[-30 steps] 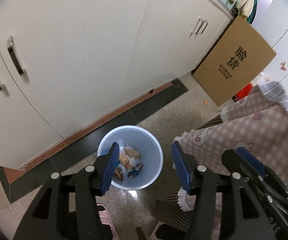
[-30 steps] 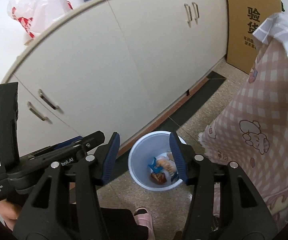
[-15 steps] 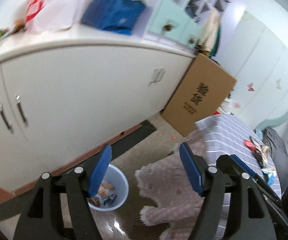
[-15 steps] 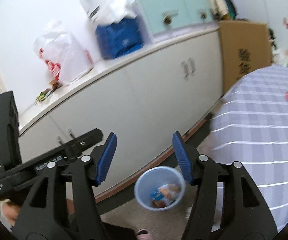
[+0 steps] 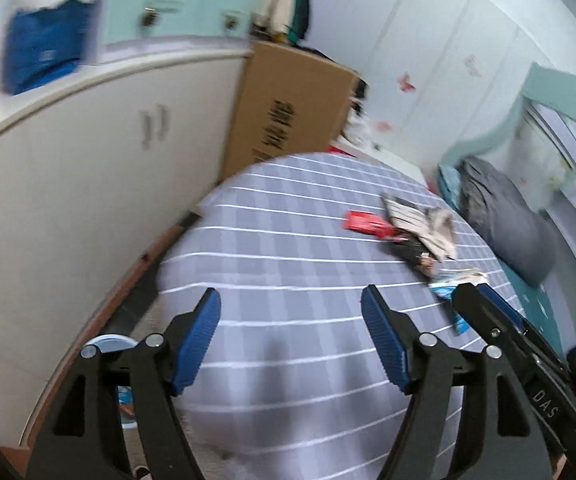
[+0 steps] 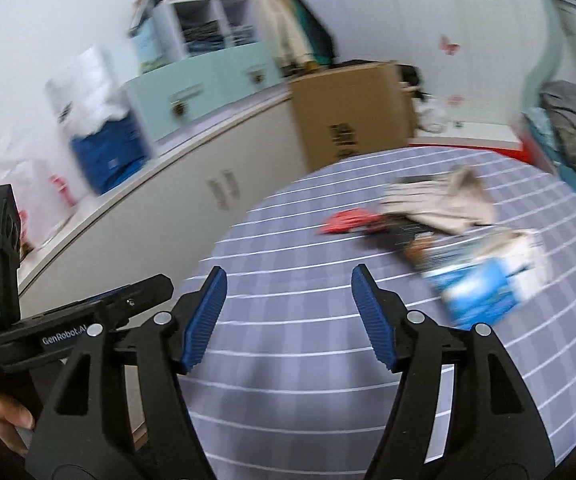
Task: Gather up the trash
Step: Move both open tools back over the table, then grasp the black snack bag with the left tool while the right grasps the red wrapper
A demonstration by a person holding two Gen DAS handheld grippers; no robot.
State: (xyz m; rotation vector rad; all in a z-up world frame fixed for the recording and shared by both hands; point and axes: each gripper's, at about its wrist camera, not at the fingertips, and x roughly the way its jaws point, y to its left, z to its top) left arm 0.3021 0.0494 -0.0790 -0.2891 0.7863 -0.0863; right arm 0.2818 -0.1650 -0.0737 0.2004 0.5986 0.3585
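Beyond both empty tongs [image 5: 291,336] lies trash [image 5: 415,232].

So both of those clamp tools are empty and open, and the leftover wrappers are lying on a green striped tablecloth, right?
Not quite: the cloth is grey-purple with white stripes, not green, as the right wrist view shows. The rest holds: the left gripper and right gripper are open and empty, and the red wrapper and blue-and-white packet lie on it.
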